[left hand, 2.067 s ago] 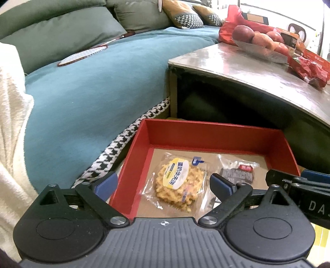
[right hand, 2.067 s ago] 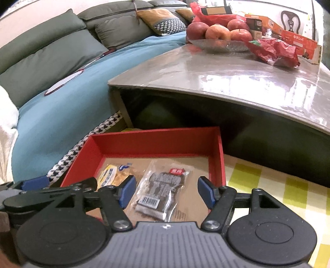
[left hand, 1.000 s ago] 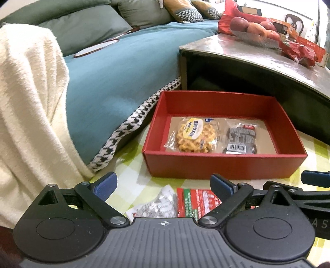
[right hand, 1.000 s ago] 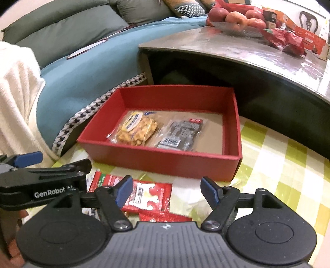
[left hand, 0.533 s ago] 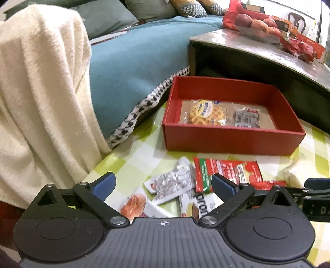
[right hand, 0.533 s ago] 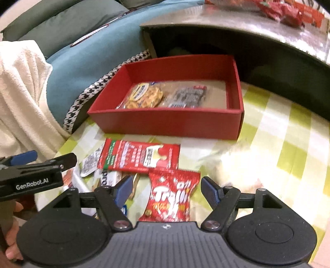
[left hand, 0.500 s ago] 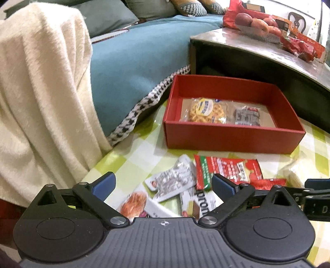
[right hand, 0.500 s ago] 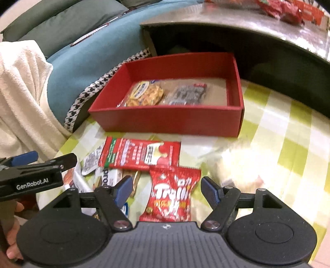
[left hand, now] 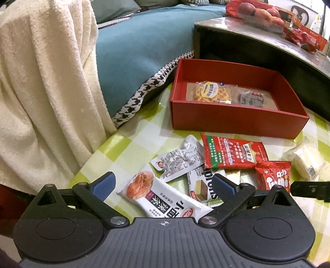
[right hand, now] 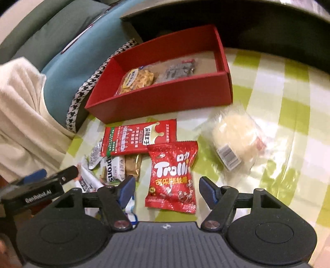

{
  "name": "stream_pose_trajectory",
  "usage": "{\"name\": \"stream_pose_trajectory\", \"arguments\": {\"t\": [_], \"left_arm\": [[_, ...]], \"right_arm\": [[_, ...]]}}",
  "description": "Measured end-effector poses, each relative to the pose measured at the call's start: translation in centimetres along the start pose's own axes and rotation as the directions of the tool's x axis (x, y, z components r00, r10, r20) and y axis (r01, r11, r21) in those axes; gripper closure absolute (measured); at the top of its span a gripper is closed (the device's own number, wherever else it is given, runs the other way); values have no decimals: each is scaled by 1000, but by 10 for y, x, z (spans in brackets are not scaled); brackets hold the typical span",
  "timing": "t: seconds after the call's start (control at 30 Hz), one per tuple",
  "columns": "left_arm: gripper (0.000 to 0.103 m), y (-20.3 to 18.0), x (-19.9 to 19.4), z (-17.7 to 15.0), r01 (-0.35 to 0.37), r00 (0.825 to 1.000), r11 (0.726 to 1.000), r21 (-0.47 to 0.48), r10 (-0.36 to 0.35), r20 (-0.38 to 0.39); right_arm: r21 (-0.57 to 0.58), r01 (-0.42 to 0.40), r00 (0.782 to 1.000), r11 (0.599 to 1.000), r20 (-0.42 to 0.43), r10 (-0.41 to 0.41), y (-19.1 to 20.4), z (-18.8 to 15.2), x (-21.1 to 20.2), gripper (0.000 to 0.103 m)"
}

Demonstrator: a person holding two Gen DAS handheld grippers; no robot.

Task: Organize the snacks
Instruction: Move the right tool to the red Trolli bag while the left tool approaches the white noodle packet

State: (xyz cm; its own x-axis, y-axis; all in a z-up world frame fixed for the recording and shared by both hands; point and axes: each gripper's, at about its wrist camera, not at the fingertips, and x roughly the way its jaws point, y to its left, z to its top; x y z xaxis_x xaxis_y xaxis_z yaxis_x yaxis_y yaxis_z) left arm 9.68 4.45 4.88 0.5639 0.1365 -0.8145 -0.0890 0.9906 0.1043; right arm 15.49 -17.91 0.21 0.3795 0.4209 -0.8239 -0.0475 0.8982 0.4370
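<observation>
A red box (left hand: 237, 117) (right hand: 165, 96) on the green-checked cloth holds a waffle packet (left hand: 210, 92) (right hand: 138, 80) and a dark packet (left hand: 250, 99) (right hand: 179, 70). Loose snacks lie in front of it: a flat red packet (left hand: 233, 152) (right hand: 140, 138), a red Trolli bag (right hand: 173, 175) (left hand: 274, 175), a silver packet (left hand: 179, 158), a white noodle packet (left hand: 163, 195) and a clear-wrapped white cake (right hand: 235, 136) (left hand: 305, 160). My left gripper (left hand: 163, 185) is open above the noodle packet. My right gripper (right hand: 167, 187) is open, its fingers either side of the Trolli bag.
A cream towel (left hand: 45, 86) hangs at the left beside a teal sofa cover (left hand: 132, 45). A low table (left hand: 268, 37) behind the box carries apples (left hand: 257, 12) and red packets.
Both grippers have drawn back from the red box and tilted down over the loose snacks. The right gripper now hangs over the Trolli bag. Both stayed open and empty.
</observation>
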Motion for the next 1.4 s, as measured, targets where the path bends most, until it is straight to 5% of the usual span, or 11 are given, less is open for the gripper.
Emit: {"name": "stream_pose_trajectory", "arguments": {"t": [0.5,0.77,0.93,1.1,1.2,1.4], "left_arm": [[2,10,10,-8,-13,997,1000,-18,12,-72],[2,14,38,-13,-4,976,989,-151,-29,-214],[2,24,60,-12,-25,958,940,-340,-75,-277],[12,29,71,-18,-30,944,903,-429,-115,-308],[30,28,63,-16,3,948,918,-396,-129,-290],[39,32,51,-19,19,953,944,-329,-117,-281]], "right_arm": [[-43,21,999,999,-47,-23,15,-6,16,31],[-82,42,998,996,-44,-45,26,-3,21,31],[-95,44,998,995,-38,-47,27,-3,19,31],[-87,46,998,995,-44,-50,24,0,19,31],[-81,59,997,995,-47,-63,22,1,21,31],[-97,83,994,992,-66,-90,28,1,33,31]]}}
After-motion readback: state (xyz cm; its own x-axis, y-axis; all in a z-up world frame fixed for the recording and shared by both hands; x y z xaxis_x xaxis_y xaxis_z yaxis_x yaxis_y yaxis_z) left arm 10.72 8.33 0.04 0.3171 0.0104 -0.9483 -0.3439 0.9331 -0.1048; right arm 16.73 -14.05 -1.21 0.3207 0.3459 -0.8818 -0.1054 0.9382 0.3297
